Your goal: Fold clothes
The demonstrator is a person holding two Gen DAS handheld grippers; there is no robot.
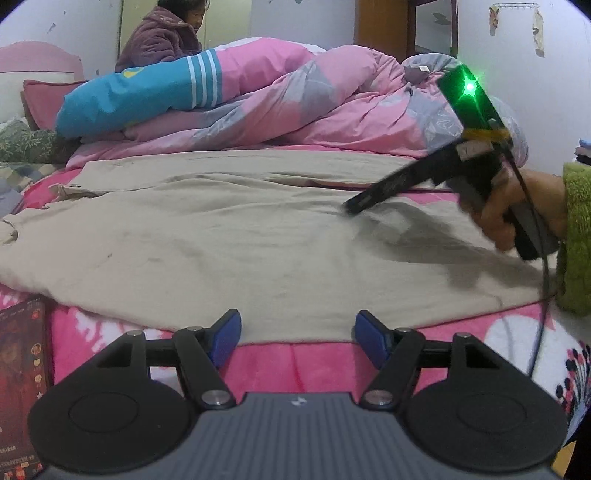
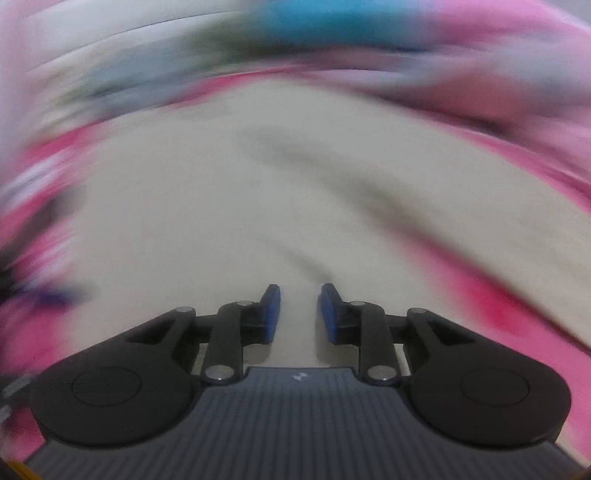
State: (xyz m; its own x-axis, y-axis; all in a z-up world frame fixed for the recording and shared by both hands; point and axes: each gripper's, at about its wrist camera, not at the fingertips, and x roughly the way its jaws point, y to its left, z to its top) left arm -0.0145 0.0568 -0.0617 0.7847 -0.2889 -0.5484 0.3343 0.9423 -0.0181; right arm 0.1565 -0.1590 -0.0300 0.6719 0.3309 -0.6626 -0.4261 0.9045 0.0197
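Beige trousers (image 1: 229, 236) lie spread flat on the bed (image 1: 325, 362) before us for folding, our left gripper (image 1: 295, 334) gaping empty at their near hem, our right gripper (image 2: 300, 308) slightly parted, empty, above the cloth farther along.

A bed (image 1: 325, 363) with a pink blanket carries a heaped pink quilt (image 1: 295, 99) along its far edge, before a pale chipped wall (image 1: 569, 92) and brown wooden furniture (image 1: 384, 29).
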